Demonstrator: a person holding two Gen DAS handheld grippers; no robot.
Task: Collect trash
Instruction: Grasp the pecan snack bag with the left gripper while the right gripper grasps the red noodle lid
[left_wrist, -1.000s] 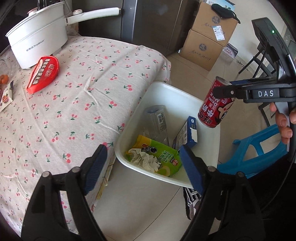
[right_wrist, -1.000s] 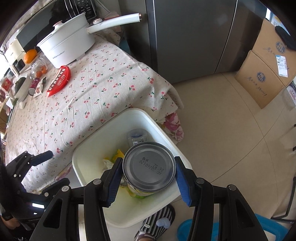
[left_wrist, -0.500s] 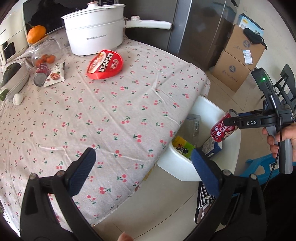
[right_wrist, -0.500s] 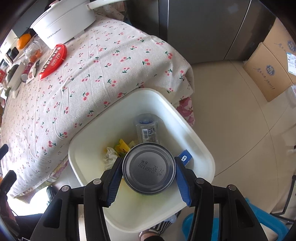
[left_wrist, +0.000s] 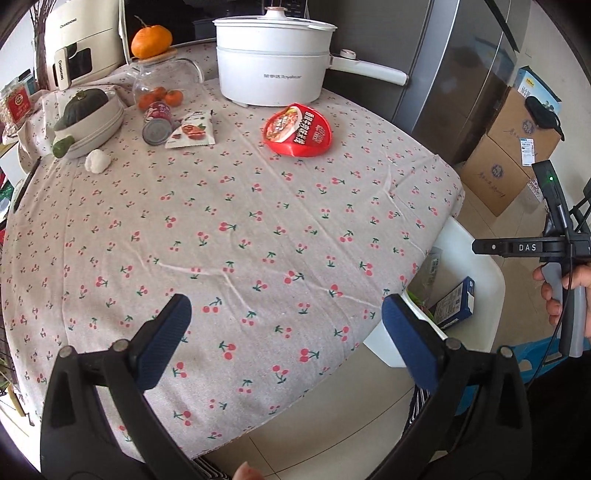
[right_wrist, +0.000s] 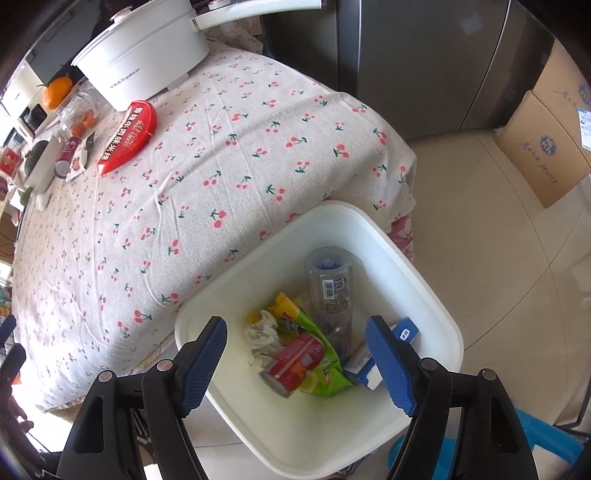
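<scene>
The right gripper (right_wrist: 295, 354) hangs over the white bin (right_wrist: 439, 314), and its two blue fingers (right_wrist: 203, 354) stand wide apart with nothing between them. The bin stands on the floor, just beside the near right corner of the table (right_wrist: 229, 155), and part of its rim is under the hanging edge of the cherry tablecloth. Inside the bin a red can (right_wrist: 293, 360) lies on its side, on top of a green snack bag (right_wrist: 321, 354). A crumpled white tissue (right_wrist: 262, 336) lies just beside the can, toward the table side of the bin. A clear plastic bottle (right_wrist: 330, 291) lies along the far part of the bin, and a blue carton (right_wrist: 402, 332) leans near the right wall, partly hidden behind the right finger. The left gripper (left_wrist: 286, 332) is over the near edge of the table, and its fingers (left_wrist: 166, 336) are also wide apart and hold nothing. In the left wrist view, a red lid (left_wrist: 298, 130) lies flat on the tablecloth toward the far edge of the table, just in front of a white pot (left_wrist: 273, 55) with a long handle. Near the far left corner a small tin can (left_wrist: 157, 123) lies on its side, and a snack packet (left_wrist: 192, 129) lies touching it or just beside it. A glass jar (left_wrist: 159, 81) with an orange (left_wrist: 151, 40) on its lid stands behind them.
</scene>
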